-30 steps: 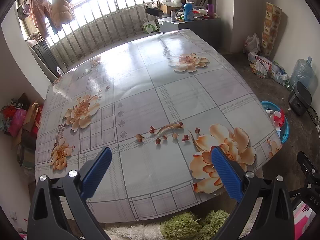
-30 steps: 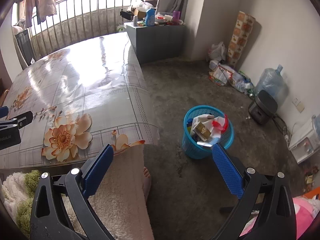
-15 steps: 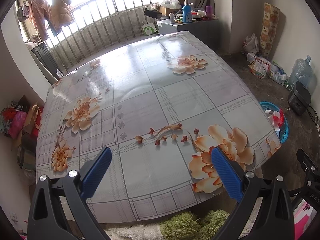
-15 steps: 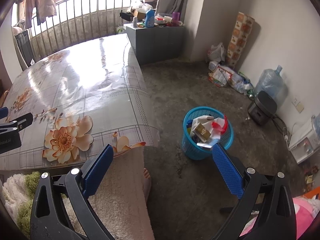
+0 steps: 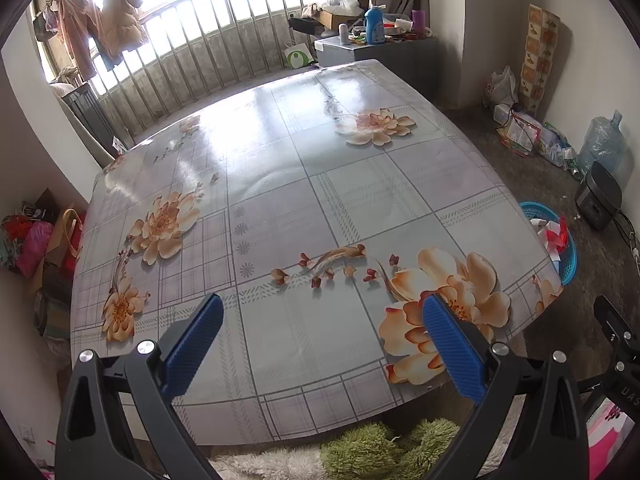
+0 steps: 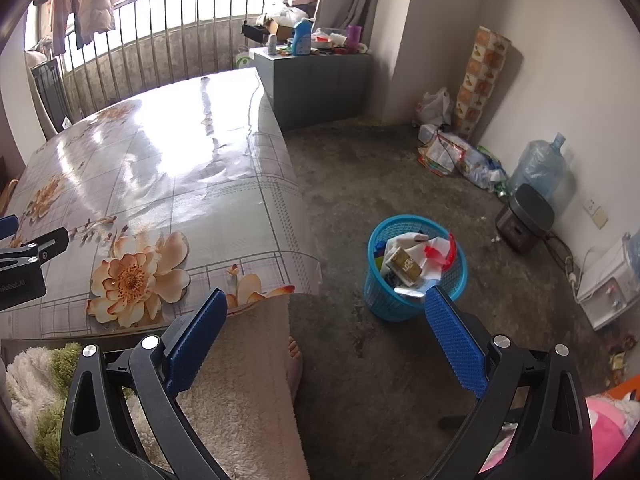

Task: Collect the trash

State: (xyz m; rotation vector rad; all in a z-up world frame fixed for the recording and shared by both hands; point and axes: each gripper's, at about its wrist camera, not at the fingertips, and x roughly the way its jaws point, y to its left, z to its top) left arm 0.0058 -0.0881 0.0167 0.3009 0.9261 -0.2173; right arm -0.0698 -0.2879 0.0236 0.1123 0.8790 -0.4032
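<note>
Both claws, left gripper (image 5: 320, 344) and right gripper (image 6: 326, 340), remain spread apart and empty; little has shifted. Table (image 5: 280, 208) bare, basket (image 6: 416, 268) by its right edge full: collection appears complete.

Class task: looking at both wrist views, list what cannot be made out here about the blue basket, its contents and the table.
- Blue basket, left wrist view: the table edge hides most of it.
- Trash in the basket, right wrist view: lower layers buried; the right tool finger covers the near rim.
- Carton print: too small to read.
- Under the table: hidden by the tablecloth.
</note>
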